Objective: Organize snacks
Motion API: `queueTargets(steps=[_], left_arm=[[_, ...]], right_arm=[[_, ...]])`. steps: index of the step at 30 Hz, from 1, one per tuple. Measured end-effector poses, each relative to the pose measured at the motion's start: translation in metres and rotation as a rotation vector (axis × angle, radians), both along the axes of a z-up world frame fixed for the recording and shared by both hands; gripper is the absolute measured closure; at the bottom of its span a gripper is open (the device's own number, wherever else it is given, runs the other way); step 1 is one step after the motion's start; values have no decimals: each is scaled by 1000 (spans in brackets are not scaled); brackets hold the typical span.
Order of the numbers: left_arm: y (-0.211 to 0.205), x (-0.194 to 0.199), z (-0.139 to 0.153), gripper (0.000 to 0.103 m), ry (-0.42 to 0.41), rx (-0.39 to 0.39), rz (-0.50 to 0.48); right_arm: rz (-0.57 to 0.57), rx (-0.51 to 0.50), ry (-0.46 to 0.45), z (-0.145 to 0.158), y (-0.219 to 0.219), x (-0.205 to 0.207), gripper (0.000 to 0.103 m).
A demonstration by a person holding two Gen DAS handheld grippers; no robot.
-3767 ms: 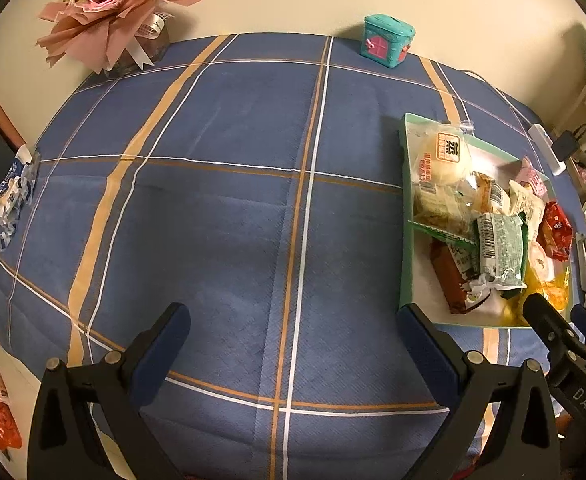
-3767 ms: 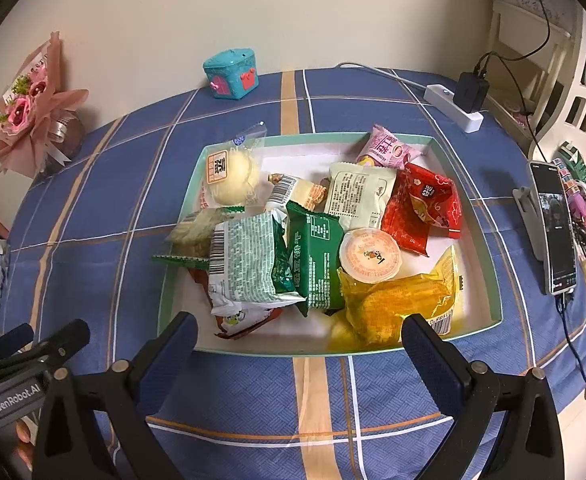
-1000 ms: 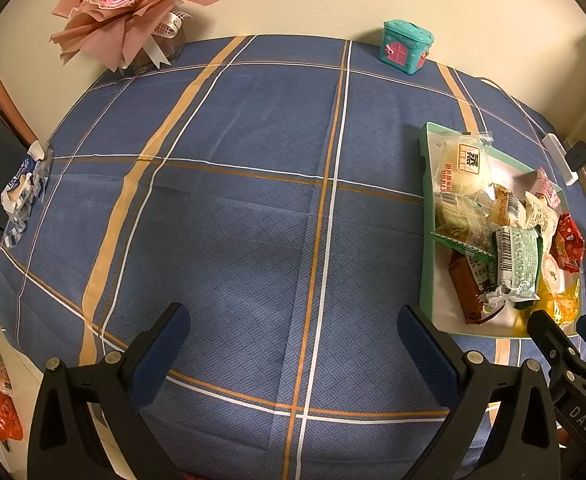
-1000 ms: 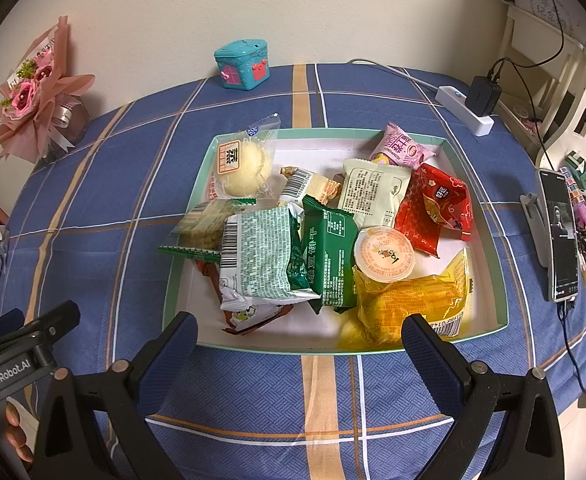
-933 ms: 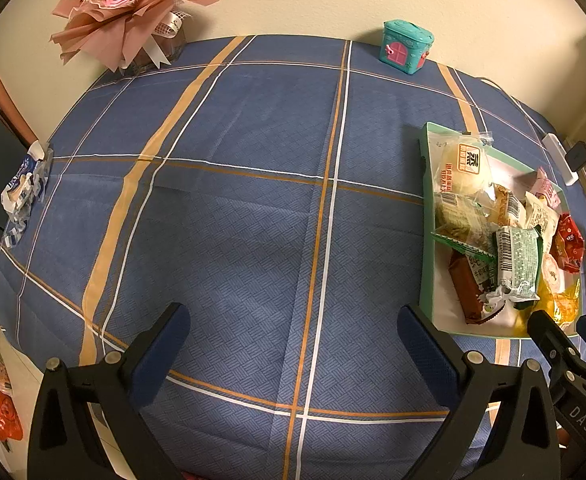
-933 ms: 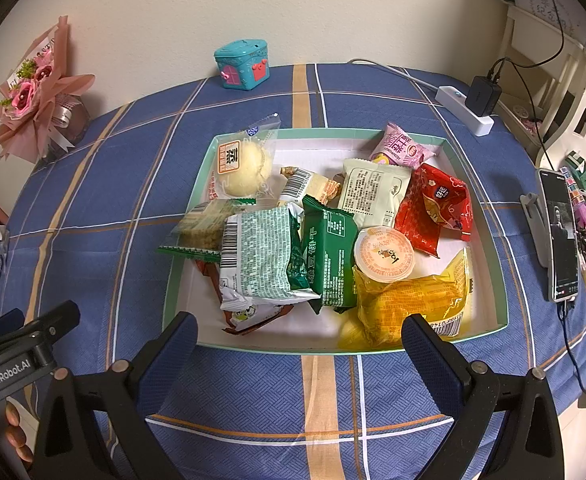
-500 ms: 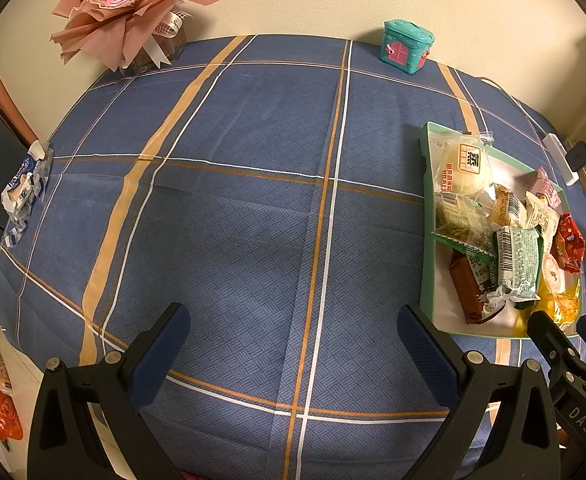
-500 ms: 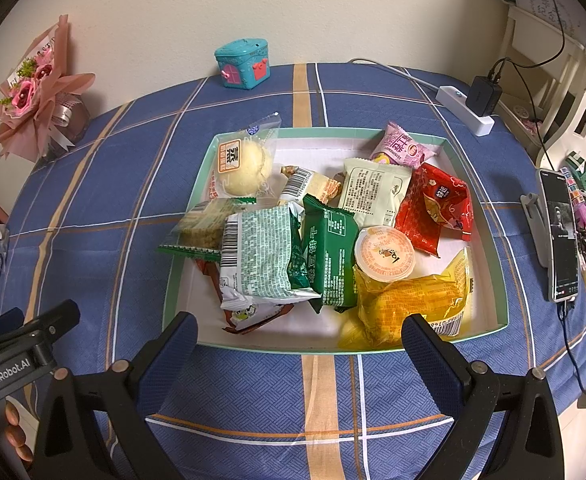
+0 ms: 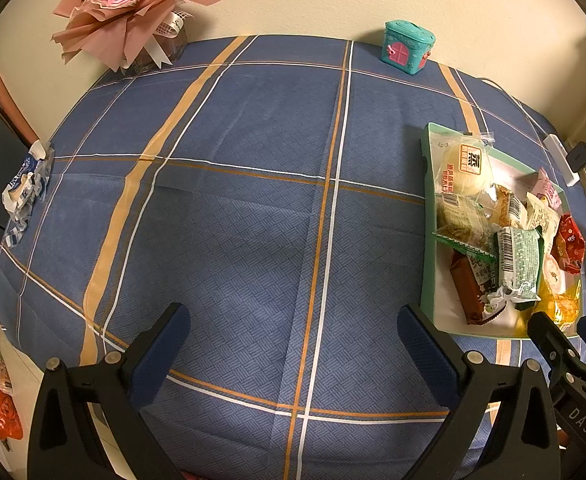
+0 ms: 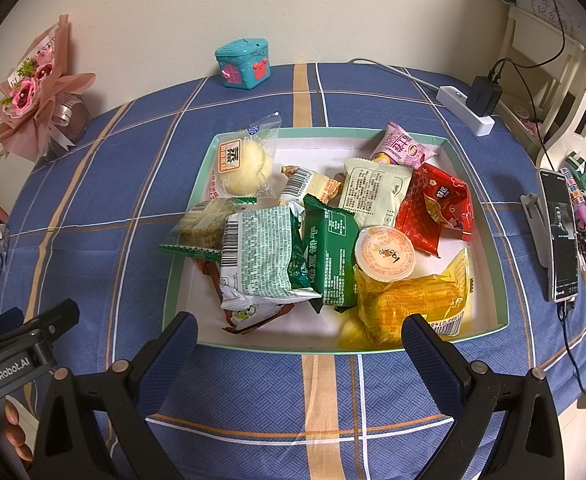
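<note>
Nearest, the right gripper (image 10: pixel 299 350) hangs with its blue-padded jaws spread wide and empty above the blue plaid tablecloth (image 10: pixel 253 396), just before the near wall of the shallow mint-green cardboard tray (image 10: pixel 493 240). Further left, the left gripper (image 9: pixel 293 336) is likewise wide apart and holds nothing, over bare cloth well to the left of the tray. Inside the tray the snacks lie piled: a crinkled yellow bag (image 10: pixel 409 300) at the near right with a round orange-lidded jelly cup (image 10: pixel 385 254) resting on it, a pale green barcode packet (image 10: pixel 263 258) beside a dark green packet (image 10: pixel 331 250), then a red packet (image 10: pixel 437 208), a cream packet (image 10: pixel 373 192), a clear-wrapped yellow bun (image 10: pixel 245 166) and a pink packet (image 10: pixel 403 148) at the far wall. Beyond, a teal house-shaped box (image 10: pixel 243 62) and a pink paper-wrapped bouquet (image 10: pixel 37 96) stand by the wall
</note>
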State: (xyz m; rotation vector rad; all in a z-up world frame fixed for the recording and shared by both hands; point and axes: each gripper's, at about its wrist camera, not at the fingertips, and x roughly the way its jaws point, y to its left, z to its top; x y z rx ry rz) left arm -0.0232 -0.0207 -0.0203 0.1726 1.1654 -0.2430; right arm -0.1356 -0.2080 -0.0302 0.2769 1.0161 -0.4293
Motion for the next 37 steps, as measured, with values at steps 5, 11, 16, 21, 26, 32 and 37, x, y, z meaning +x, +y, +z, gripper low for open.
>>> queueTargets(steps=[5,11,16,21,26,32,37], left_arm=[[0,0,0,0,0,0,0],[-1,0,1,0,-7,2,-2],[-1,0,1,0,-11,5,-3],[-1,0,1,0,-15,7,1],[-2,-2,3,0,-23,6,3],[-2,-3,7,0,-43,7,8],[-2,-4,6,0,-38,9,10]], right_arm=[[-1,0,0,0,0,0,0],[0,0,1,0,0,0,0],[-1,0,1,0,0,0,0],[-1,0,1,0,0,0,0],[-4,-1,-1,0,1,0,0],[-3,-1,-1,0,-2,-2,0],[-4,-1,-1,0,-2,-1,0]])
